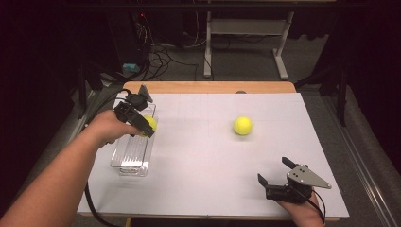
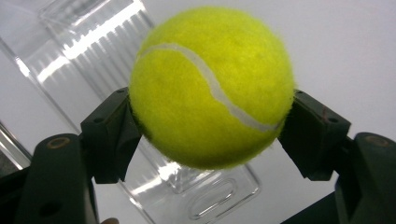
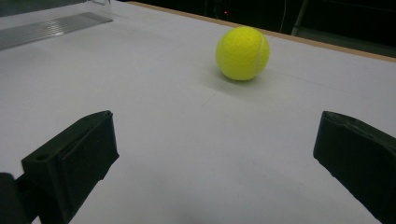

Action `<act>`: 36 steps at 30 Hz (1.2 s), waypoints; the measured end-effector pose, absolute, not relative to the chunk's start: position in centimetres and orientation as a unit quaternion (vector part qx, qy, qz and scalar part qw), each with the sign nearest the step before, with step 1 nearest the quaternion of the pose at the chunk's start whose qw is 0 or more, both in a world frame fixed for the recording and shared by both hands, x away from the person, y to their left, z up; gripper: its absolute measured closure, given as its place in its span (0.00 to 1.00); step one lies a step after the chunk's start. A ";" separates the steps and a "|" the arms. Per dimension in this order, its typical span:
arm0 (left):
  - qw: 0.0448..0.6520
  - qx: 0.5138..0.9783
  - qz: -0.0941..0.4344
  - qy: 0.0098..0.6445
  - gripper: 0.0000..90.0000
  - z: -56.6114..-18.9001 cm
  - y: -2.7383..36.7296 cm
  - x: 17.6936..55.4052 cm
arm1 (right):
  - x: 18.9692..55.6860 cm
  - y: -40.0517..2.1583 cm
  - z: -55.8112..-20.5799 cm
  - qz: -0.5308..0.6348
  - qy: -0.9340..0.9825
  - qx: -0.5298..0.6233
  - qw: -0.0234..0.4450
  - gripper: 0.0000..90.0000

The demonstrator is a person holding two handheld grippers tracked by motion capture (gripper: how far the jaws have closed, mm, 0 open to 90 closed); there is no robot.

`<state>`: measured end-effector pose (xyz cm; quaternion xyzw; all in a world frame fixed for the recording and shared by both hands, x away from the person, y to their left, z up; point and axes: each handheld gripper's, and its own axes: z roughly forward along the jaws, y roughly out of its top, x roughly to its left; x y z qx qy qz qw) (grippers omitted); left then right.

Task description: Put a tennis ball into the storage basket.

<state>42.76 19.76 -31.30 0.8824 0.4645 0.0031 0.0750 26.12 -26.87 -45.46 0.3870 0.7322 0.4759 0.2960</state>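
Left gripper (image 1: 142, 124) clenches a tennis ball (image 2: 210, 88) over the clear tray (image 1: 124, 163), ready to drop; right gripper (image 1: 275, 171) gapes empty.

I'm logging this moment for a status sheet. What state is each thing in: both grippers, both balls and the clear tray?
Left gripper: shut on the held tennis ball.
Held tennis ball: clamped between the jaws, above the clear tray.
Clear tray: upright on the table, nothing visible inside.
Right gripper: open, holding nothing.
Loose yellow ball: resting on the table, untouched.
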 end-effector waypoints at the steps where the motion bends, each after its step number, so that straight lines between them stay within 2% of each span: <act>1: 0.071 0.881 0.003 0.467 0.30 -31.3 20.1 42.9 | 26.1 -26.9 -45.5 0.475 0.732 0.388 0.296 0.00; 16: 0.060 0.857 0.005 0.512 0.30 -32.1 23.1 44.5 | 26.1 -26.9 -45.5 0.473 0.734 0.387 0.297 0.00; 36: 0.028 0.850 0.008 0.526 0.30 -35.6 22.2 46.7 | 26.2 -27.0 -45.6 0.474 0.735 0.386 0.295 0.00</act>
